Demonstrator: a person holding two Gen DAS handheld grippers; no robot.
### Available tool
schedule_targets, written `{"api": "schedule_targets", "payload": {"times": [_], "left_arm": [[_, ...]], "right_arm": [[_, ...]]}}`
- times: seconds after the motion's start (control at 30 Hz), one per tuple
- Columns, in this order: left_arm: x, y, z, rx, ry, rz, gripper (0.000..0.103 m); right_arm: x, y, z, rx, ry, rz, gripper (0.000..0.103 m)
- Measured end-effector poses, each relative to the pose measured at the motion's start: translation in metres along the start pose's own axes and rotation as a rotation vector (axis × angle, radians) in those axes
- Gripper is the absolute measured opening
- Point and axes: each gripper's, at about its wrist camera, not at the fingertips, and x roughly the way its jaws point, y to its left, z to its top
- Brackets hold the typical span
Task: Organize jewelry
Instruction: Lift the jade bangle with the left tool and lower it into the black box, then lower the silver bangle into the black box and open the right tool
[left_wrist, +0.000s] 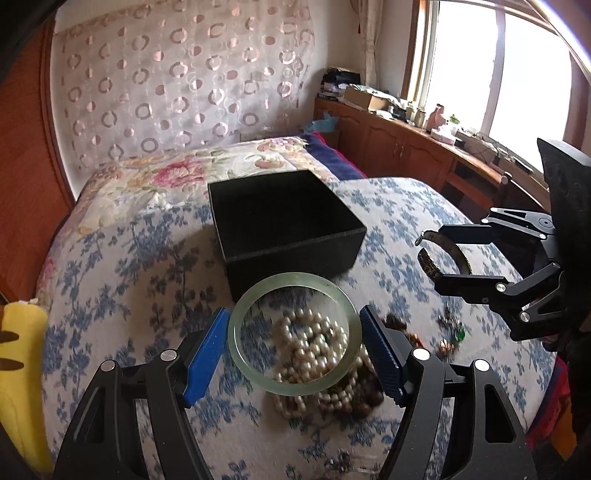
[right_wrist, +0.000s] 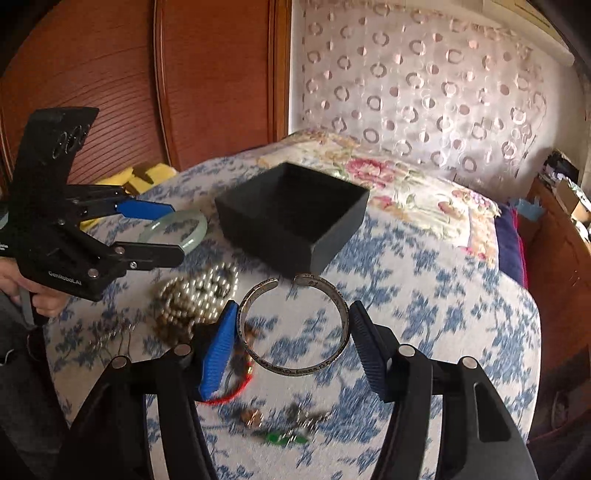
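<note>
While the left gripper (left_wrist: 293, 345) clamps a jade bangle (left_wrist: 236, 325), the right gripper (right_wrist: 291, 334) clamps a silver cuff (right_wrist: 341, 314); ahead, the black box (left_wrist: 288, 218) stands open-topped, bedspread (left_wrist: 110, 273) around its edges.

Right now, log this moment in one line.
left tool: shut on jade bangle | right tool: shut on silver cuff | box: open | pearls: on bed

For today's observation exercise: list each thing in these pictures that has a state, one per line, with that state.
Black box: open, no lid, upright on the bed.
Jade bangle: held in the left gripper, lifted.
Silver cuff: held in the right gripper, lifted.
Pearl necklace: heaped loose on the bedspread.
</note>
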Motion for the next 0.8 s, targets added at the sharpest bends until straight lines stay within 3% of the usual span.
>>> {"api": "schedule_targets", "payload": {"times": [0.43,0.67,0.8], "left_arm": [[0.038,0.006,0.065,0.033,-0.006,0.008,0.069],[0.065,0.016,0.085,0.022,0.012,0.004,0.070],[0.064,0.022,0.088,0.008,-0.004,0.001,0.075]], "right_arm": [[0.014,-0.033,0.029,0.058,-0.053,0.004,0.063],[0.026,-0.045,0.043,0.069,-0.061,0.012,0.063],[0.034,-0.048,0.050,0.068,-0.061,0.018,0.063]]}}
